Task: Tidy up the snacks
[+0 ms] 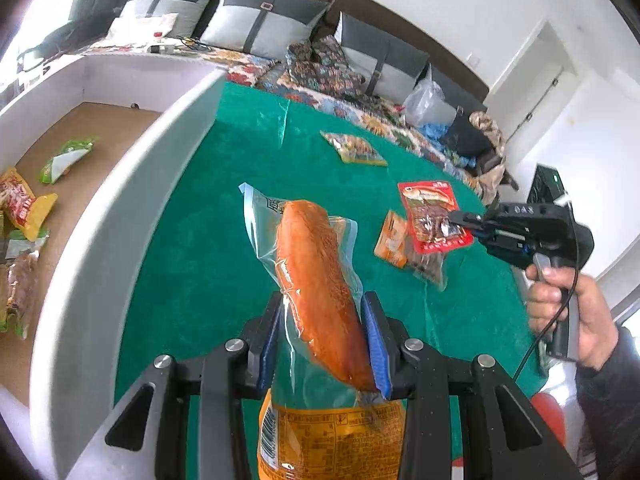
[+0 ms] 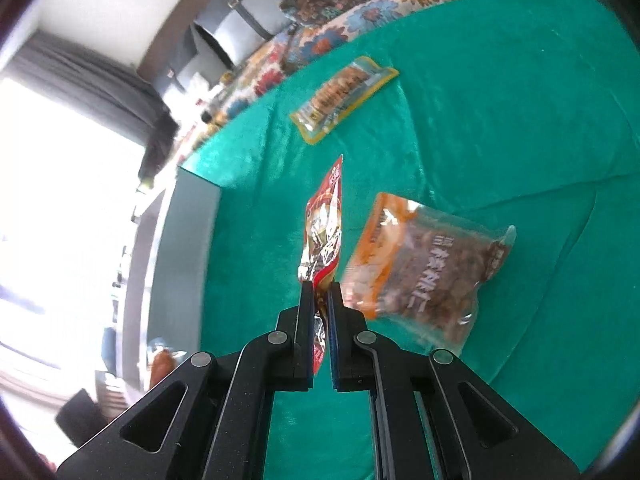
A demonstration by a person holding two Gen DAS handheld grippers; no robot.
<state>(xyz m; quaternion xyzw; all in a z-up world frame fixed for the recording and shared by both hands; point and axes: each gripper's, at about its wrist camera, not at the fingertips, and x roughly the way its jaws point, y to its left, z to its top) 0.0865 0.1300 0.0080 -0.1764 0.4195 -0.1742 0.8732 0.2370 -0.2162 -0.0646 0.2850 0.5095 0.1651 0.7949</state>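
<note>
1. The left gripper (image 1: 324, 332) is clamped on a clear vacuum pack holding a long orange sausage (image 1: 316, 280), lifted off the green cloth (image 1: 200, 240), with its far end pointing away from the tongs.
2. The right gripper (image 2: 320, 292), gripped by a hand (image 1: 568, 312), is closed tight on a red snack packet (image 2: 326, 224); the packet sticks out edge-on beyond the fingers, raised above the cloth.
3. A clear-and-orange packet of brown pieces (image 2: 424, 264) lies flat on the cloth just beside the red one, towards the right edge.
4. A yellow-edged packet (image 2: 344, 96) lies alone towards the far edge of the cloth, well apart from the other two.
5. A white box (image 1: 120, 200) stands against the cloth's left edge. Several packets lie on its brown floor: a green one (image 1: 66, 158) and a red-and-yellow one (image 1: 24, 208); those at the very rim of the view are too warped to make out.
</note>
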